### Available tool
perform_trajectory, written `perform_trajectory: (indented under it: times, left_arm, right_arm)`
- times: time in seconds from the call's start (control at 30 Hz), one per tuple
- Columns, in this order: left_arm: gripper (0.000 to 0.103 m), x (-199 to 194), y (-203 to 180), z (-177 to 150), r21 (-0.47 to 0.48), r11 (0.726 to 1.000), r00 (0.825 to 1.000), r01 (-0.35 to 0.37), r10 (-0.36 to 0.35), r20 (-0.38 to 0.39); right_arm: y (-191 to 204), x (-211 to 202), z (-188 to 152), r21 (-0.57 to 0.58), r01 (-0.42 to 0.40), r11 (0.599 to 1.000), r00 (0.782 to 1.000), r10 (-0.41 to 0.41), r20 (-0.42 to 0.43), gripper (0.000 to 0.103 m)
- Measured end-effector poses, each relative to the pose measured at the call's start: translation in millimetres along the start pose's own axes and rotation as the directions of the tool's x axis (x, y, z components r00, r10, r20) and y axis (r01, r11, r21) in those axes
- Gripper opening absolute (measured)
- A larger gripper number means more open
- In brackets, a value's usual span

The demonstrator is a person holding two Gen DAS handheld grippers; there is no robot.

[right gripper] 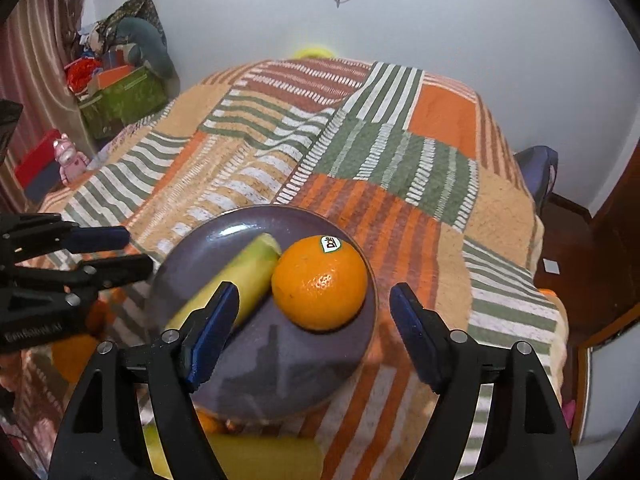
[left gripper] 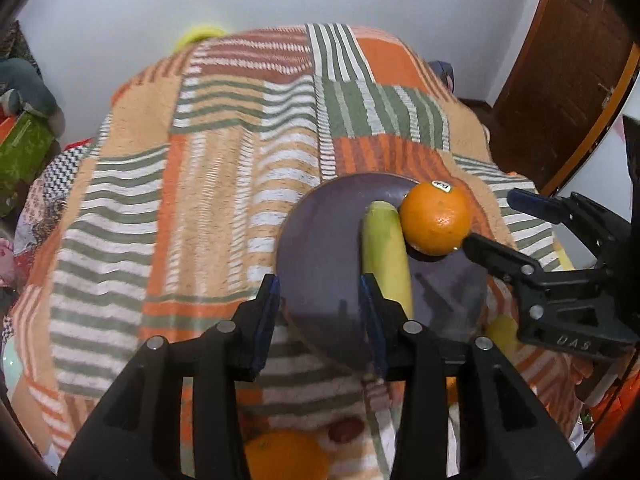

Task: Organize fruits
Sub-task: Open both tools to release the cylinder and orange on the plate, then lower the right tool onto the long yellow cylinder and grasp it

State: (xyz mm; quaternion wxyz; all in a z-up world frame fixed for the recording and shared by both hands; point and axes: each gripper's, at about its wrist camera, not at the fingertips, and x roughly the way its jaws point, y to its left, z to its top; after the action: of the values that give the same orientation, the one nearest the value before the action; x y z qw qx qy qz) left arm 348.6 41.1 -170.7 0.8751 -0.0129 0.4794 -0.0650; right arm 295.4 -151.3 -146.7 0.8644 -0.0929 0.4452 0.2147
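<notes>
Purple plate (right gripper: 320,216) on the striped blanket (right gripper: 400,152), bearing two fruits: banana (left gripper: 386,256) and orange (right gripper: 320,282), touching, orange against the banana's far end.

Left gripper (left gripper: 320,300): jaws apart, nothing between the pads, only bare plate seen through the gap. Banana just outside the right-hand jaw, beside it, not gripped. Long axis running roughly away from the jaws, nearly in line with them, near end hidden behind that jaw.

Right gripper (right gripper: 316,328): jaws standing wide, empty. Orange just ahead of the gap, near its centre line, clear of both pads. Banana slanting across from the left-hand jaw toward the orange.

Judged: both fruits delivered and let go. Remaining loose fruit low and close under both grippers, off the plate on its near side: a second orange (left gripper: 286,456) below the left jaws, a yellow-green fruit (right gripper: 240,456) below the right, both blurred and partly hidden. Either hand about equally near; for the next pick, a pull back toward the body and down rather than a forward reach.
</notes>
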Motion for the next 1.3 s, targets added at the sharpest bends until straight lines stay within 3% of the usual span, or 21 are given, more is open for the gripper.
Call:
perform_trajectory:
  times: [0.07,0.2,0.5,0.9,1.1,1.3]
  left_arm:
    - [0.052,-18.3,3.4,-8.2,-0.002,1.0,1.0,-0.01,0.011,0.028]
    - [0.054,-43.5,9.5,-25.8,0.002,1.0,0.998,-0.021,0.021,0.052]
    - [0.062,-68.9,24.3,-74.4,-0.022,0.998,0.998,-0.053,0.054,0.039]
    - [0.062,-44.8,28.2,-128.3,-0.041,0.998,0.997,-0.043,0.04,-0.072]
    - [0.064,-29.1,20.3,-127.4,-0.052,0.998,0.995,-0.024,0.019,-0.095]
    - [0.069,-21.2,13.8,-120.6,-0.047,0.997,0.996,-0.065,0.061,-0.072]
  right_arm:
    - [2.4,-12.6,-3.6,0.011,-0.006,1.0,1.0,0.006,0.016,0.076]
    - [9.9,-37.9,-15.5,0.021,-0.003,1.0,0.998,0.002,0.057,0.083]
    - [38.1,-63.3,-45.7,0.018,-0.026,0.999,0.996,0.025,0.083,0.085]
    - [50.3,-29.5,-73.3,0.023,-0.026,0.999,1.0,0.027,-0.016,0.085]
    - [53.6,-18.6,-76.4,0.024,-0.024,0.999,0.999,0.025,-0.043,0.085]
    - [56.0,-8.8,-80.0,0.017,-0.002,1.0,0.999,0.003,-0.048,0.084]
